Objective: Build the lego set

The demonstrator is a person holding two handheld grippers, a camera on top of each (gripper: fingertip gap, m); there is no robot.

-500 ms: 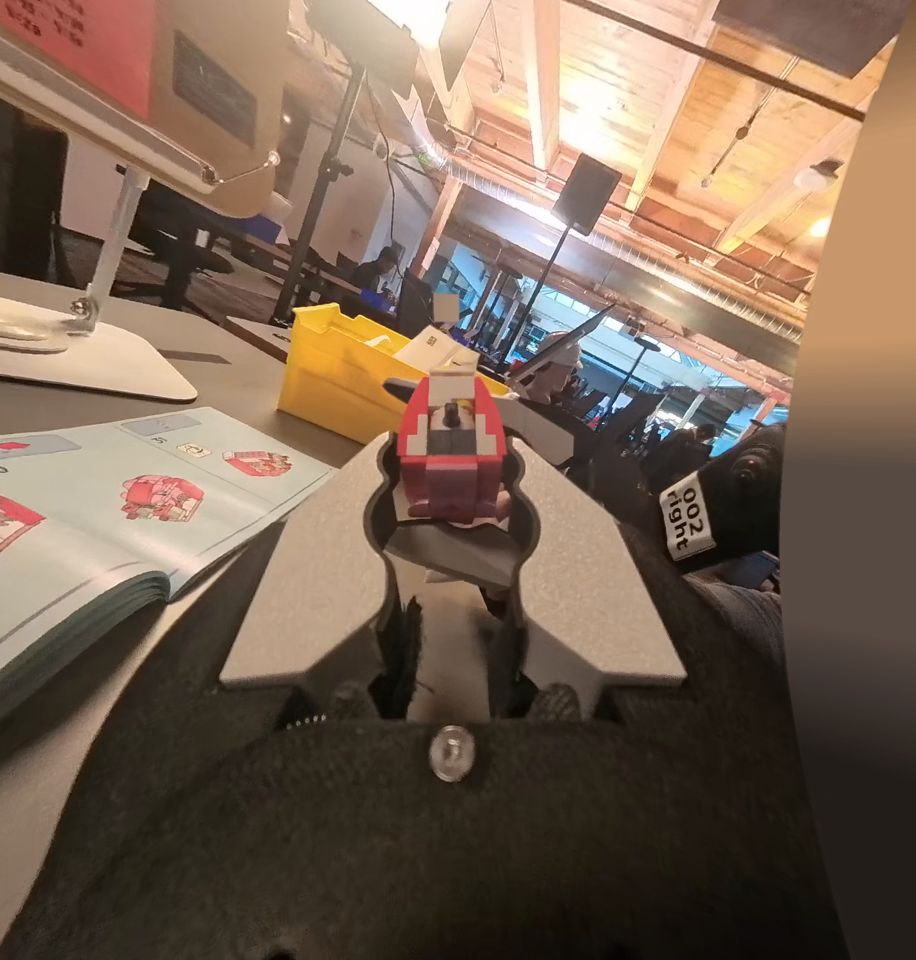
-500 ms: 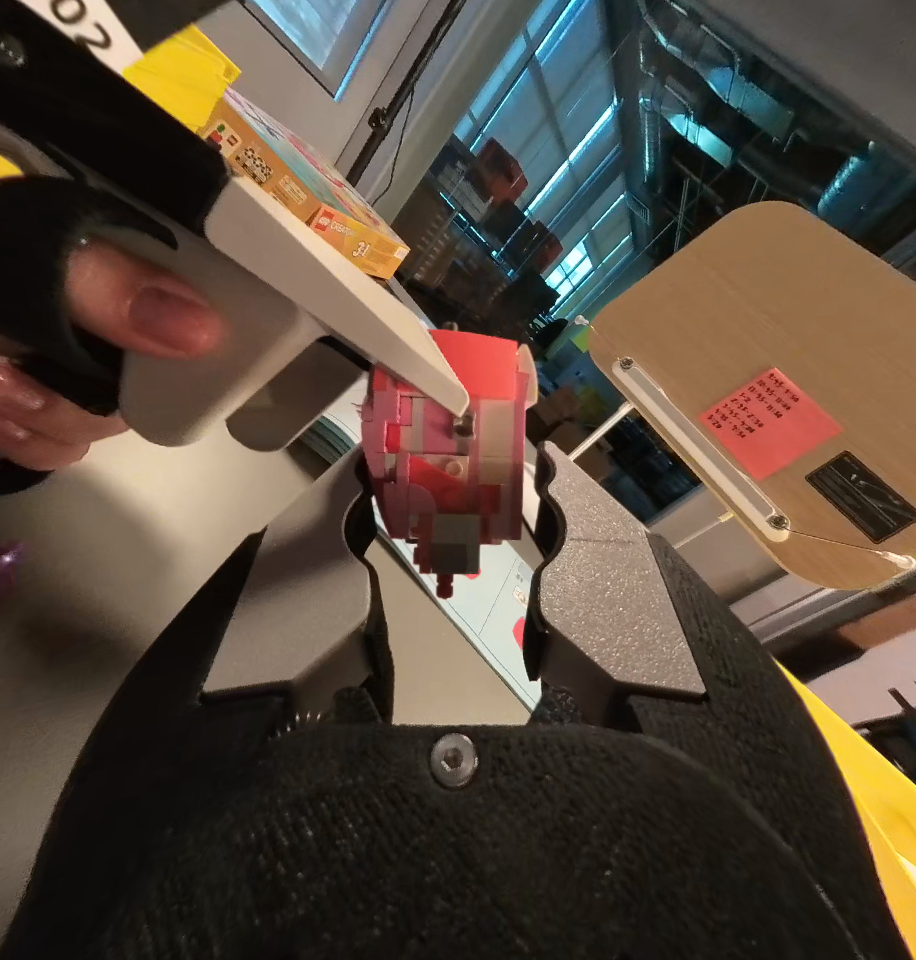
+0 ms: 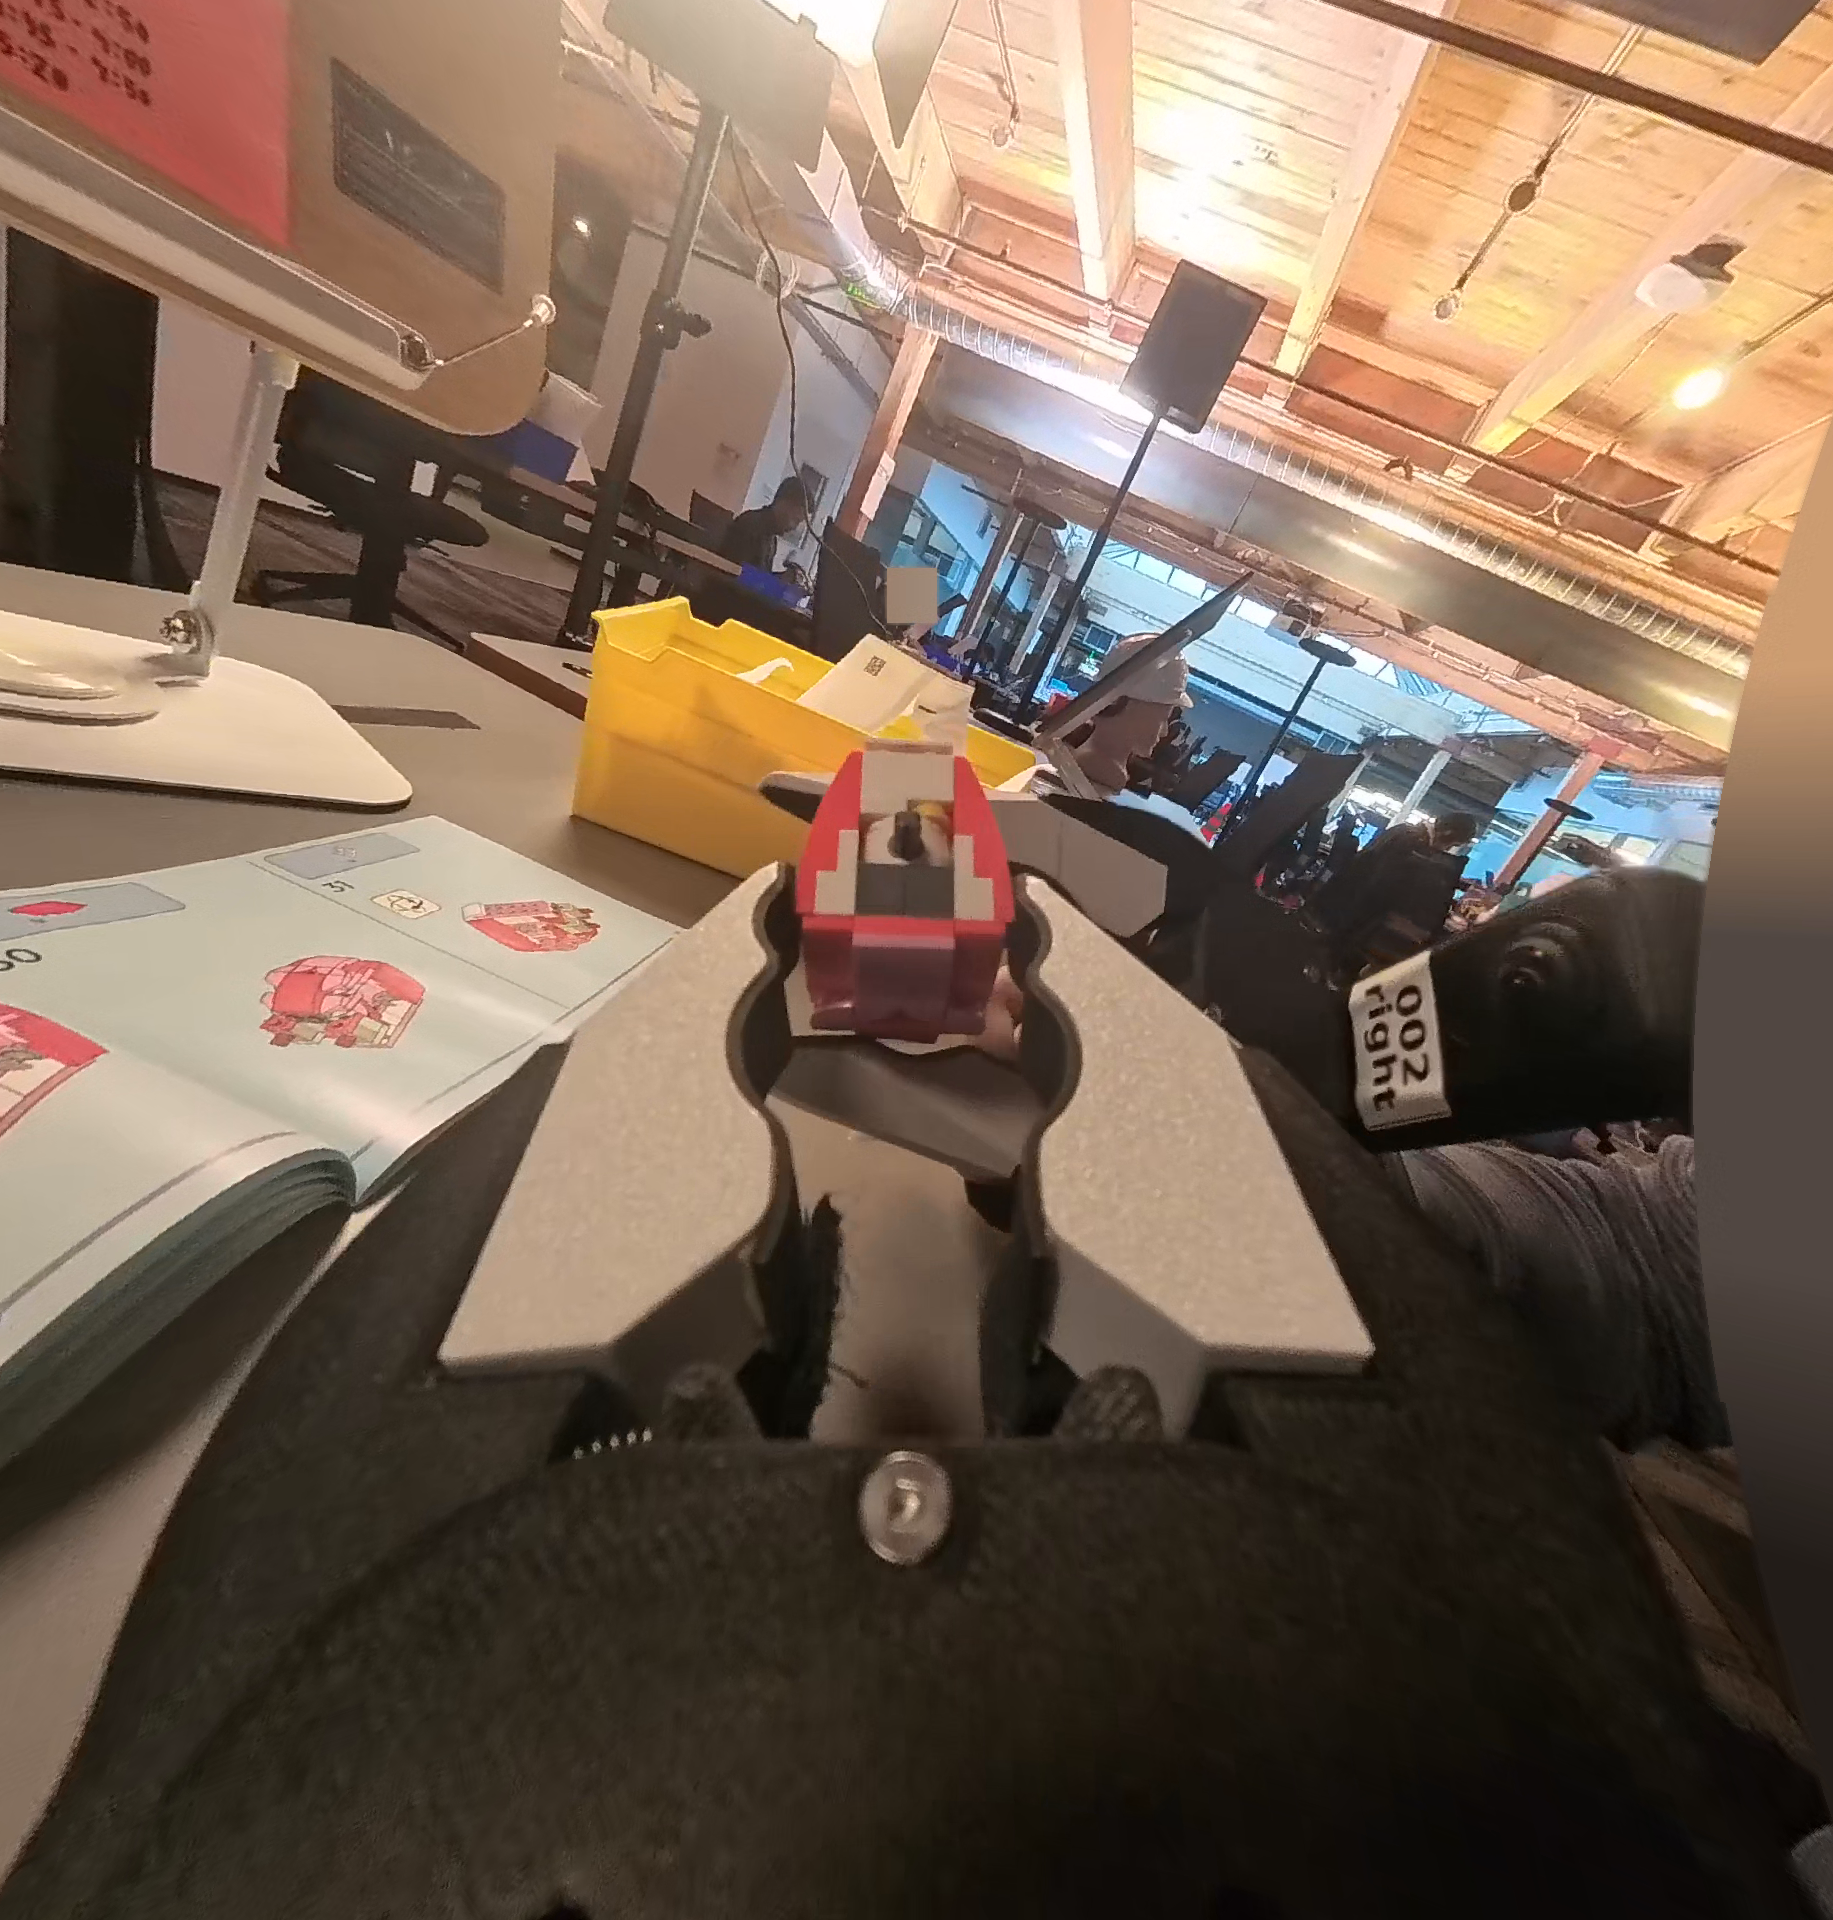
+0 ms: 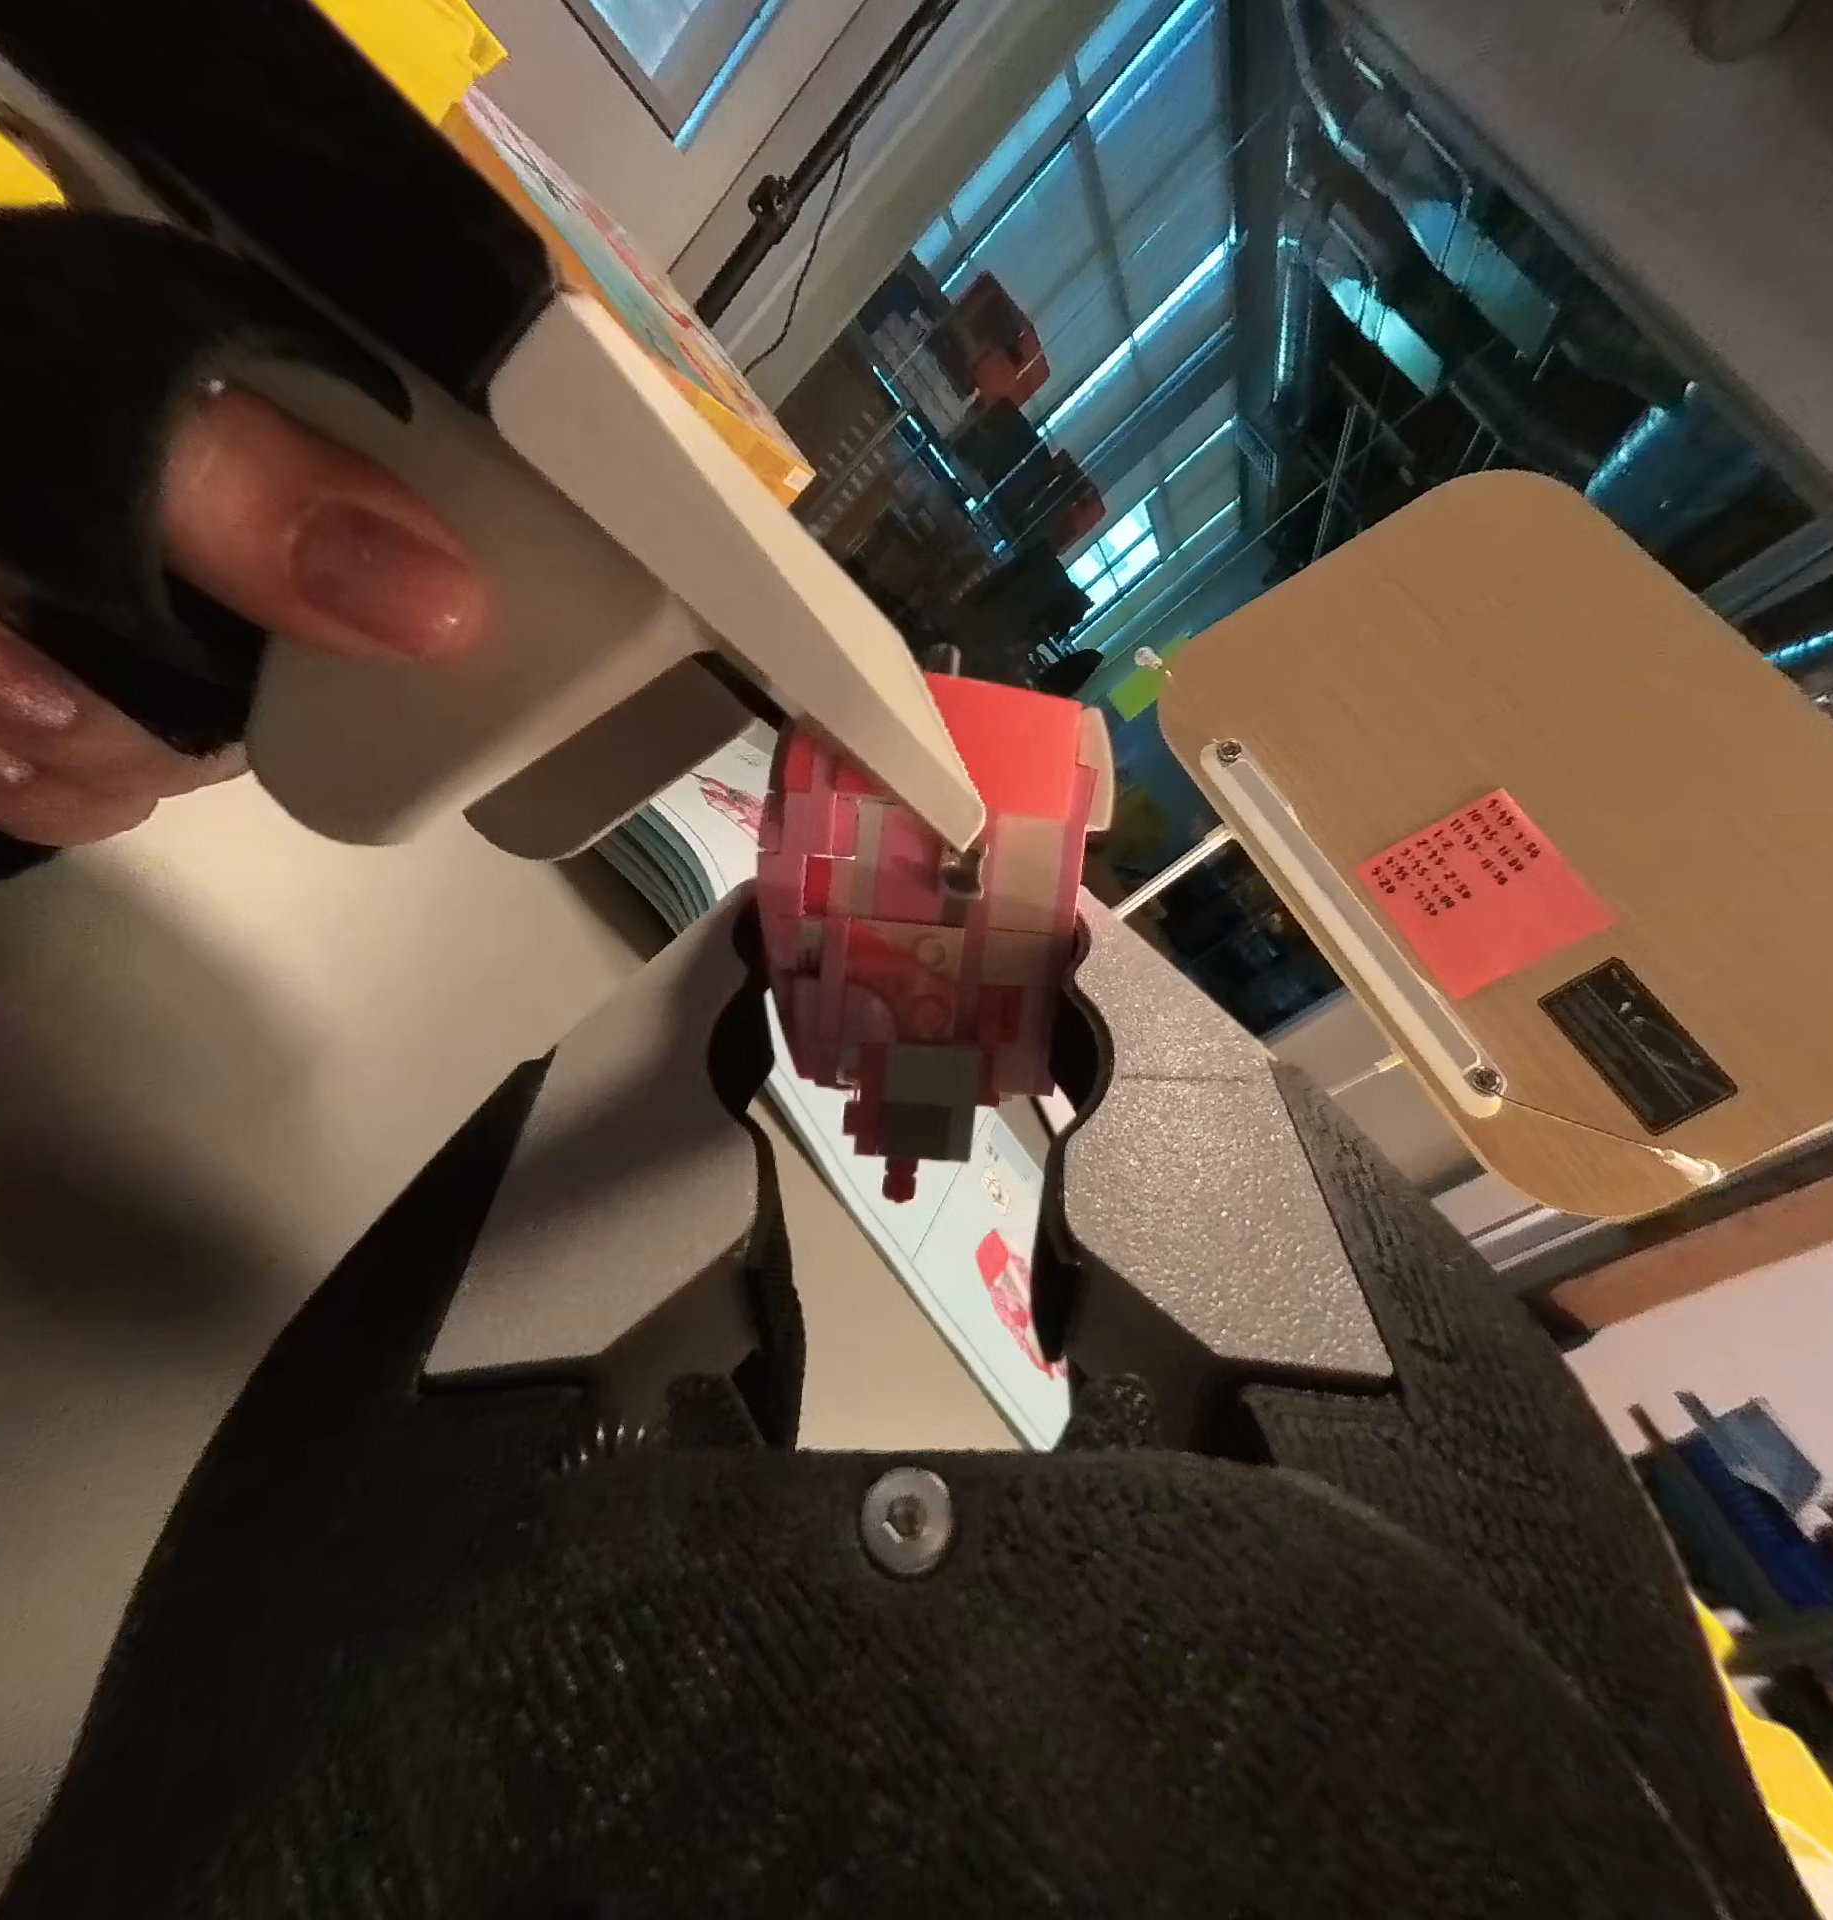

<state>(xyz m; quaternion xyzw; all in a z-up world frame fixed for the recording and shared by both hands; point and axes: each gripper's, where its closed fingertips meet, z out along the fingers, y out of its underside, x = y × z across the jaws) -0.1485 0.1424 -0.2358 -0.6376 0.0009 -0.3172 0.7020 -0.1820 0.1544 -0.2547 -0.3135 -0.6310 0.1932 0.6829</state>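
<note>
While both grippers met at one toy, the small red, pink and white brick model (image 3: 907, 914) sat up in the air above the grey table (image 3: 496, 748). The left gripper (image 3: 907, 966) had its two grey fingers (image 3: 683, 1091) squeezed on the sides of the brick model, with the toy sticking up past the fingertips. The right gripper (image 4: 917, 997) held the same brick model (image 4: 922, 935) from another side, and its dark grey fingers (image 4: 1151, 1091) pressed on both sides of the toy. From the right wrist view, one pale finger of the left gripper reached across the top of the brick model, down to a little dark peg on it. A person's hand (image 4: 299, 561) in a black fingerless glove held that gripper, left of the brick model.

Below and left of the brick model lay an open instruction booklet with light blue pages (image 3: 268, 997). Behind the brick model stood a yellow plastic bin (image 3: 704, 748) with white paper in it. Farther left of the brick model was the flat white base of a stand (image 3: 216, 738). That stand carried a tan wooden board with a red note on it (image 4: 1463, 831), which was to the right of the brick model in the right wrist view.
</note>
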